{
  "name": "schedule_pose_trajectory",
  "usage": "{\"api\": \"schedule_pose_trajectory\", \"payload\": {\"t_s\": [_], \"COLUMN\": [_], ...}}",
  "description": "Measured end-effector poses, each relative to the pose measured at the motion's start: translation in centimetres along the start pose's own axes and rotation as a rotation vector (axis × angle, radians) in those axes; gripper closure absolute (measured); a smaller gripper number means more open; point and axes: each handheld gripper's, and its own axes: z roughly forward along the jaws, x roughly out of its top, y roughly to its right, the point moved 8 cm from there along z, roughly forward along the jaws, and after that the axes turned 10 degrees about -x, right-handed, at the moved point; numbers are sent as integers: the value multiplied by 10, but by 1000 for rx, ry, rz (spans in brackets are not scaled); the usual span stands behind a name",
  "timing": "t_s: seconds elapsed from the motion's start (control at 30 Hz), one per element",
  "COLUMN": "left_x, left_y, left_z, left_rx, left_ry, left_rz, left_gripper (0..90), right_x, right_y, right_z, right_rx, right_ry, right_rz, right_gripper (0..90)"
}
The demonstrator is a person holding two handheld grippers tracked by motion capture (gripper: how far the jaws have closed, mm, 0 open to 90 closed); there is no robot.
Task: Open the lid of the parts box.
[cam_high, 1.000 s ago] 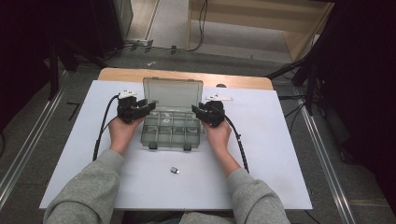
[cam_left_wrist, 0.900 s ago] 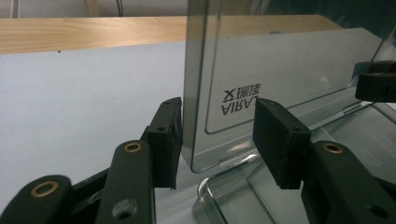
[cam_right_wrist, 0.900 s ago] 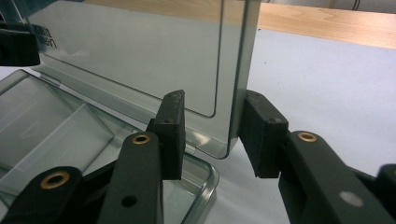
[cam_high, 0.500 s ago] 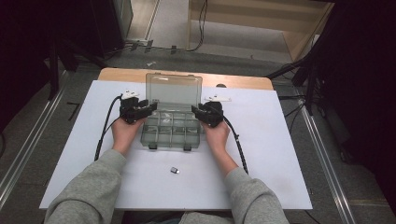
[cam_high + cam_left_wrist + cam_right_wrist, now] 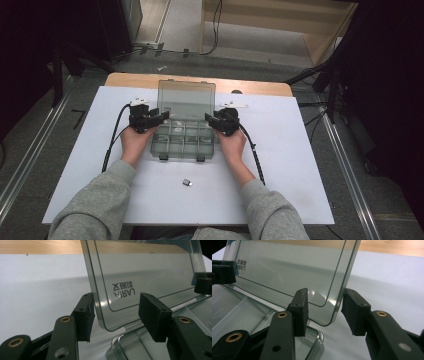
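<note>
the clear plastic compartment box (image 5: 183, 139) sits mid-sheet on the white table cover (image 5: 300, 165), its lid (image 5: 186, 100) standing nearly upright on the far hinge. the left gripper (image 5: 159, 117) is at the lid's left corner, the right gripper (image 5: 211, 118) at its right corner. in the left gripper view the lid's rounded corner (image 5: 107, 322) sits between the two pads with a gap on the inner side, and the jaws have just been opening, so nothing is pinched there. in the right gripper view the lid edge (image 5: 334, 312) sits in the gap too, pads apart from it, jaws likewise just opening wider. so both tools are half-wide and letting go.

this box looks light, thin-walled, stiff but a bit springy, and glossy, so likely slippery under rubber pads; a hard squeeze could crack a corner. best hold is on the lid's side edges, low near the corners, or the base's walls. two dark latches (image 5: 163, 157) face the person. a small dark part (image 5: 187, 182) lies loose on the sheet nearer the person, well apart from the box. plenty of bare sheet left and right; the wooden table edge (image 5: 130, 79) lies just behind the lid.
</note>
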Motion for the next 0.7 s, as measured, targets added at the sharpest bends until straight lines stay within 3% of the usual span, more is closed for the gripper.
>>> {"api": "schedule_pose_trajectory", "payload": {"t_s": [0.7], "left_x": [-1], "left_y": [-2], "left_z": [1], "left_rx": [4], "left_ry": [1], "left_rz": [-11], "left_gripper": [411], "right_x": [0], "right_y": [1], "right_z": [1], "right_rx": [-1], "right_ry": [-16], "right_rz": [6], "right_gripper": [514]}}
